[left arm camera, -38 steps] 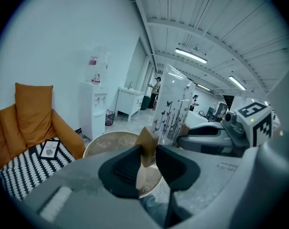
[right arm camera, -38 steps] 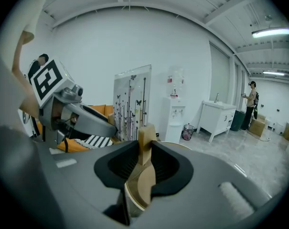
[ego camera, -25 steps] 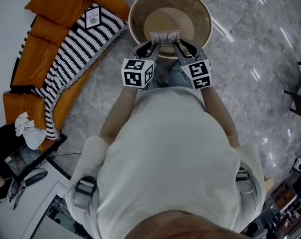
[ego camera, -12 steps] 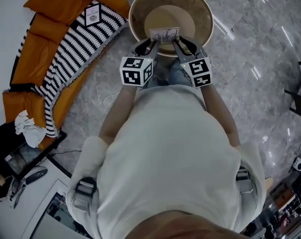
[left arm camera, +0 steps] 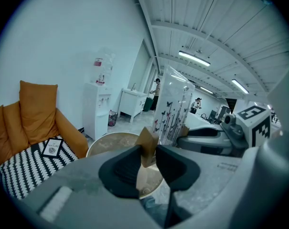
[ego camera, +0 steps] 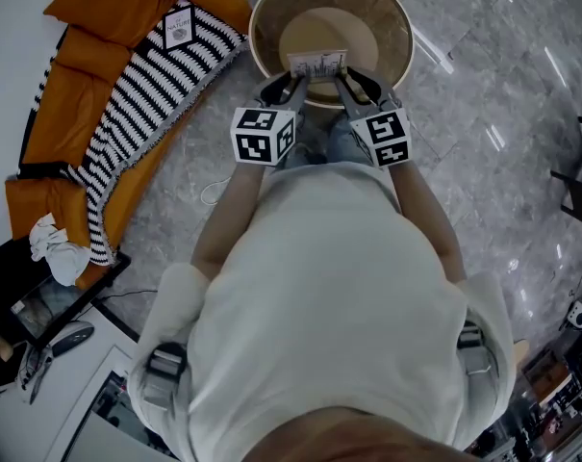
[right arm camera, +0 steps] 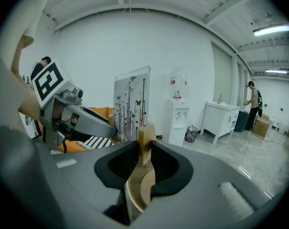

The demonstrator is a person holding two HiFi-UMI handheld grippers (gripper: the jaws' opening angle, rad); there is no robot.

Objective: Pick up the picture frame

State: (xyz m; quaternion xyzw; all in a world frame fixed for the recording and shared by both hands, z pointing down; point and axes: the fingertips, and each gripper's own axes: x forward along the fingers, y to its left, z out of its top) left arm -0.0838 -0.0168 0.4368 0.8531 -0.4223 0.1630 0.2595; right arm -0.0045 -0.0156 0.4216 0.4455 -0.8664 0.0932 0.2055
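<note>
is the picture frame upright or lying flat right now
Upright. The clear butterfly-printed picture frame rises vertically in both gripper views, its wooden ends pinched on either side by the left gripper and right gripper.

Print on the picture frame (ego camera: 318, 66) is too small to read from above. The left claw (ego camera: 291, 82) and right claw (ego camera: 344, 80) cover its lower corners and the near rim of the table (ego camera: 392, 22).

Orange sofa (ego camera: 64, 114), with a black-and-white striped blanket (ego camera: 151, 94) over it. Round table (ego camera: 387, 37): mottled brown, paler tan centre, cream rim. Picture frame (left arm camera: 175, 104): black butterflies and stems on white, tan wood edge. Floor (ego camera: 502, 114): grey, marbled.
</note>
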